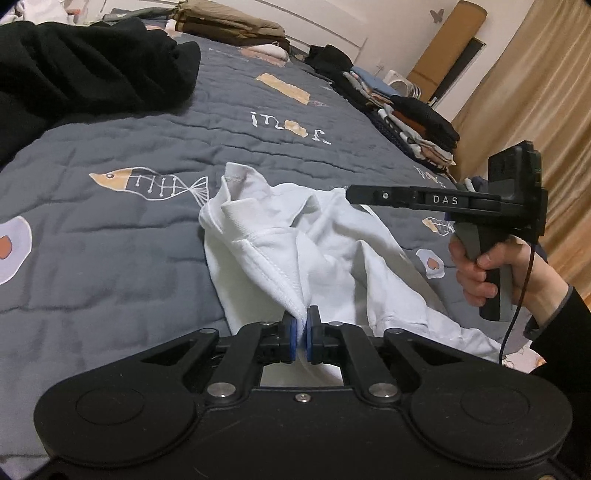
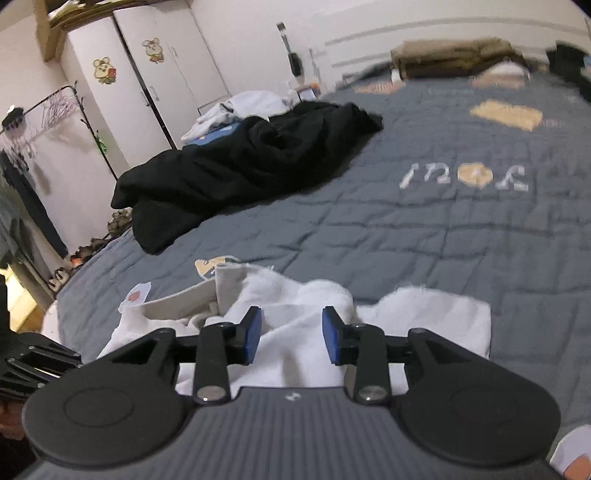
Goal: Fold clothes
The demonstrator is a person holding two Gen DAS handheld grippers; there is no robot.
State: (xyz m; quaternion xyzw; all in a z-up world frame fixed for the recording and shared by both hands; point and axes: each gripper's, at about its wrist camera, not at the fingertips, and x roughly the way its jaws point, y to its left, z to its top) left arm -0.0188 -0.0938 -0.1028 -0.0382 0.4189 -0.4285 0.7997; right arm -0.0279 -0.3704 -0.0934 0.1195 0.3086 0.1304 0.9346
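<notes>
A crumpled white garment (image 1: 295, 251) with a ribbed collar lies on the grey quilted bed (image 1: 110, 229). My left gripper (image 1: 302, 325) is shut on a stitched hem of the garment, which rises from the jaws. My right gripper (image 1: 351, 194) shows side-on in the left wrist view, held by a hand over the garment's far edge. In the right wrist view the white garment (image 2: 295, 306) lies under my right gripper (image 2: 291, 332), whose blue pads (image 2: 253, 334) stand apart with nothing between them.
A heap of black clothing (image 1: 85, 74) (image 2: 240, 162) lies on the bed's far left. Folded clothes (image 1: 413, 122) are stacked along the right edge, brown folded items (image 1: 229, 26) at the head. A wardrobe (image 2: 147, 81) and clothes rack (image 2: 44, 122) stand beyond the bed.
</notes>
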